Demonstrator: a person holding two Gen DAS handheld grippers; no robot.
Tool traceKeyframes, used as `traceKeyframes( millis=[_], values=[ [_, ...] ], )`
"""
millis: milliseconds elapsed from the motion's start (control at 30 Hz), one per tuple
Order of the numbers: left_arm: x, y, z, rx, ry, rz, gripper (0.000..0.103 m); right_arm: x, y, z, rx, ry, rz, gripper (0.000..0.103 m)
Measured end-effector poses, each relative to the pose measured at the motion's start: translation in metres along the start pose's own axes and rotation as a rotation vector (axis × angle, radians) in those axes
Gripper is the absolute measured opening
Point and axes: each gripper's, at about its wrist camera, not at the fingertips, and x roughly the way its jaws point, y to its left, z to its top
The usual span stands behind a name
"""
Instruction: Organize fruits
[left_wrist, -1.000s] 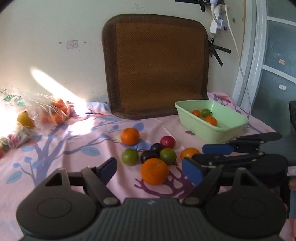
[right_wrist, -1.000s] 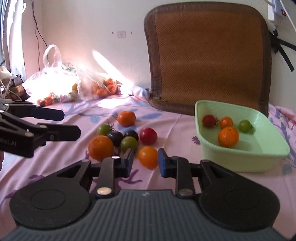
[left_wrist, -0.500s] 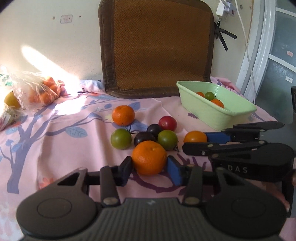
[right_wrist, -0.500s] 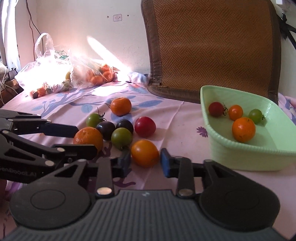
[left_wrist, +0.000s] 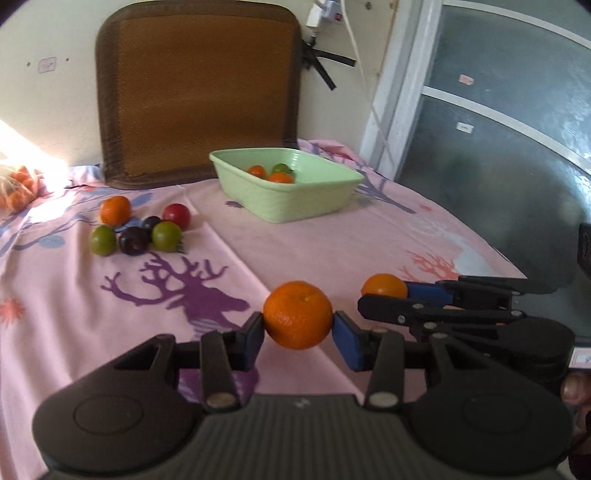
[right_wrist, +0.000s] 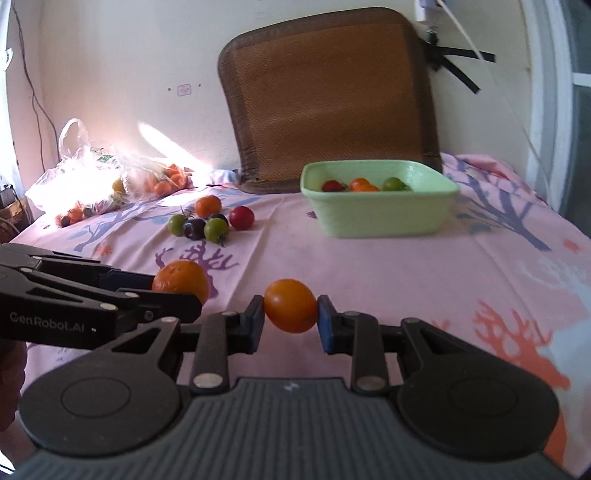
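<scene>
Left gripper (left_wrist: 297, 334): I hold one orange (left_wrist: 297, 319), dimpled skin, pinched between both pads, raised off the cloth (left_wrist: 332, 236).

Right gripper (right_wrist: 290, 325): I hold one orange tomato (right_wrist: 290, 311), smooth and glossy, clamped at its sides, just right of the left gripper and also clear of the cloth.

Loose pile, far left of centre, six pieces touching or nearly so:
- one small orange (left_wrist: 115, 210) at the back
- one red tomato (left_wrist: 176, 216)
- two green tomatoes (left_wrist: 103, 240), (left_wrist: 166, 236)
- two dark purple ones (left_wrist: 134, 240), (left_wrist: 150, 222)

Green tub (left_wrist: 295, 199), beyond the pile to the right, near a brown mat (left_wrist: 195, 92) leaning on the wall: I count four pieces in the right wrist view, namely one red (right_wrist: 332, 185), two orange (right_wrist: 360, 182), one green (right_wrist: 393, 183), though the rim hides their lower halves, so the count may be short.

Bags (right_wrist: 92, 177) of more fruit at far left, washed out by sun; uncounted.
</scene>
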Motion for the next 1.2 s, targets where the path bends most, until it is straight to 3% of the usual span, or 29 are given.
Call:
traceKeyframes(
  millis=[167, 433, 567, 633, 733, 800, 1200],
  values=[
    [0.008, -0.03, -0.011, 0.077, 0.031, -0.024, 0.041, -0.022, -0.008, -0.019, 0.002, -0.017, -0.085, 0.033],
    [0.016, -0.045, -0.02, 0.113, 0.056, -0.004, 0.043, -0.025, -0.018, -0.029, 0.008, -0.023, -0.129, 0.034],
    [0.013, -0.046, -0.018, 0.124, 0.04, 0.014, 0.059, -0.023, -0.018, -0.034, 0.011, -0.011, -0.127, 0.034],
    [0.012, -0.048, -0.018, 0.136, 0.032, 0.02, 0.059, -0.024, -0.017, -0.035, 0.003, -0.016, -0.127, 0.034],
    [0.012, -0.05, -0.018, 0.147, 0.031, 0.02, 0.059, -0.025, -0.016, -0.036, -0.005, -0.021, -0.126, 0.036],
    [0.013, -0.051, -0.019, 0.156, 0.031, 0.024, 0.059, -0.027, -0.016, -0.037, -0.017, -0.033, -0.137, 0.044],
    [0.018, -0.047, -0.02, 0.162, 0.047, 0.011, 0.043, -0.035, -0.013, -0.046, -0.057, -0.056, -0.157, 0.045]
  ],
)
